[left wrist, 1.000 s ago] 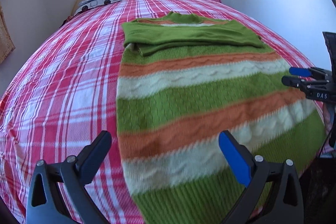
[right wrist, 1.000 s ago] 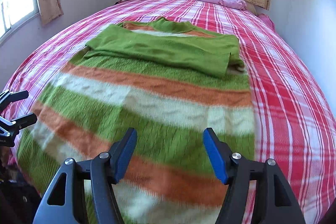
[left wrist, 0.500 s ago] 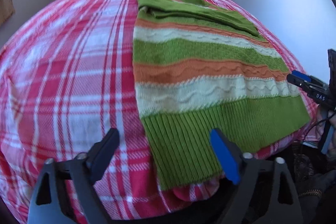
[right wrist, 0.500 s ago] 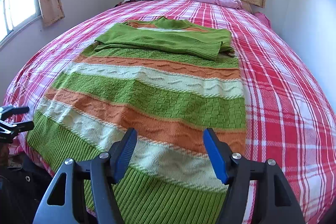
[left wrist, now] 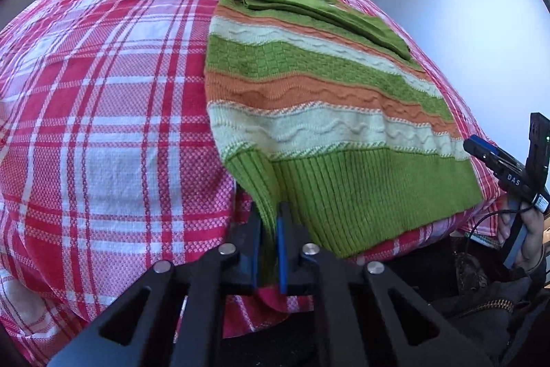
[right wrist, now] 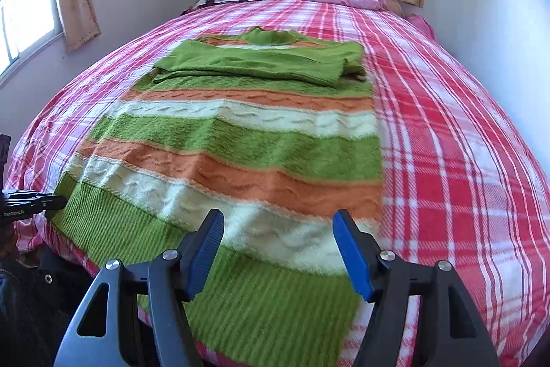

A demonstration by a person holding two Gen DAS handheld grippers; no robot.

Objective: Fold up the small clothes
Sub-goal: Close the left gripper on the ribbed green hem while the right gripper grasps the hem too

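With the left gripper [left wrist: 270, 229] just closed on the sweater [left wrist: 309, 133] hem corner, the open right gripper [right wrist: 280, 250] is best closed on the hem beneath its jaws before lifting.

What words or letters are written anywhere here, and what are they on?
"DAS": white letters on the right claw, seen from the left wrist camera.
"GenRoboLAI", roughly; small and blurred: on the left claw, seen from the right wrist camera.
Striped sweater and plaid bedspread: no writing.

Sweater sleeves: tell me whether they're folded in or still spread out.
Folded in. Both green sleeves lie crossed over the chest of the striped sweater; its body is still spread flat down the bed.
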